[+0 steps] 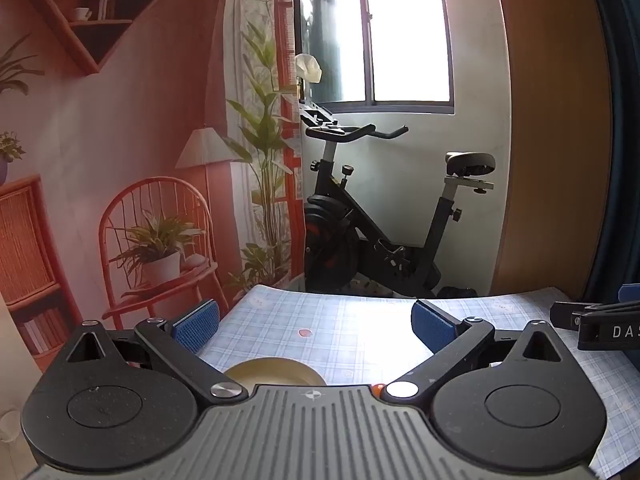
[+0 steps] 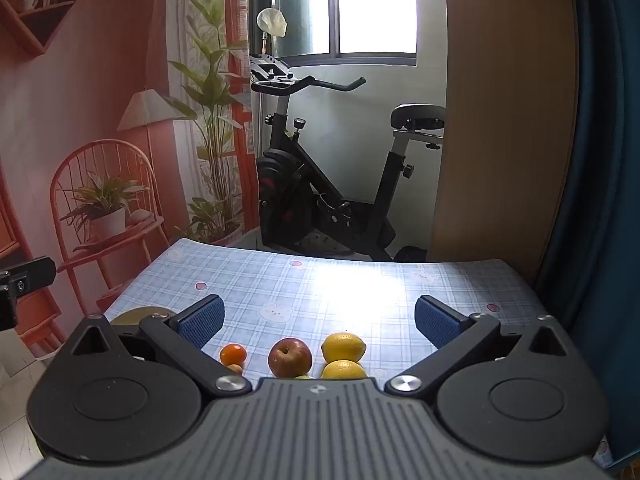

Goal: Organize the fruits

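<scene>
Biggest thing on show is the table (image 2: pixel 280 280), dressed in a blue checked cloth, and everything gets placed against it. Beyond its far edge stands one black exercise bike (image 2: pixel 320 184), under the window.

Over the near side of the table hang two grippers. The right gripper (image 2: pixel 319 322) has its blue pads spread wide with nothing between them, hovering above the fruit. The left gripper (image 1: pixel 315 326) is equally wide apart, also empty, hanging over the table's left part.

One olive-yellow plate (image 1: pixel 276 374) sits on the table just under the left gripper, mostly hidden behind its body; the right view catches its edge at the table's left rim.

Now the fruit, all at the table's near edge. One red apple (image 2: pixel 290 358) sits in the middle. Two lemons (image 2: pixel 344 347) lie just right of the apple, one behind the other, the nearer one (image 2: pixel 344 370) half hidden by the gripper body. One small orange (image 2: pixel 233 354) sits left of the apple, apart from it. A smaller tan round thing (image 2: pixel 235 369) sits right by the orange, and a sliver of something green (image 2: pixel 303 377) peeks below the apple; what they are, I cannot tell.
</scene>
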Demonstrator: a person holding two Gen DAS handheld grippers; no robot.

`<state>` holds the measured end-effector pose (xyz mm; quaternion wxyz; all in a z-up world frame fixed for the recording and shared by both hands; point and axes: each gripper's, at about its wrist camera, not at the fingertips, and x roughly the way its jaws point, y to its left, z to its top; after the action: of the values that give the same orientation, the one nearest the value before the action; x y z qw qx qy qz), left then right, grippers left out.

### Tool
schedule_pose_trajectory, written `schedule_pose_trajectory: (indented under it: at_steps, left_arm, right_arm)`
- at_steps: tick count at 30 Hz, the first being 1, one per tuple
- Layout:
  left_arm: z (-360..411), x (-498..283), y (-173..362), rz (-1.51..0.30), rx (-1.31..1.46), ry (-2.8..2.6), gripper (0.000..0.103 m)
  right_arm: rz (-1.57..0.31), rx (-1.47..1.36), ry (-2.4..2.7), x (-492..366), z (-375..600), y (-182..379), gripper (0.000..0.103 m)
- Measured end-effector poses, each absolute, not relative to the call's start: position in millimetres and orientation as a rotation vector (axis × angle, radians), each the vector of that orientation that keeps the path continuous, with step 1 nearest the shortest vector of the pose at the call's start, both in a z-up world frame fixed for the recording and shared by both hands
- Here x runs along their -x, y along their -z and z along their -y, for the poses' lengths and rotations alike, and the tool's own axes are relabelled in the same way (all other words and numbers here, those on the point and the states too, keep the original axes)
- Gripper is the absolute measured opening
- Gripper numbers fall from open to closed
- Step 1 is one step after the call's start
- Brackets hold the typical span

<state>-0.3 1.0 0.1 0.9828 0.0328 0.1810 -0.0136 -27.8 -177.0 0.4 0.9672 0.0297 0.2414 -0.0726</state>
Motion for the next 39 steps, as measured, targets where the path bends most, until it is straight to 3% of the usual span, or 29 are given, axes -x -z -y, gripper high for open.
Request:
schedule_pose_trajectory:
  at_steps: [39]
  left_arm:
    - [4, 4, -1, -0.347, -0.106, 0.012, 0.103]
  right_arm:
    - [-0.455, -0.07, 0.171, 31, 177, -1, 0.103]
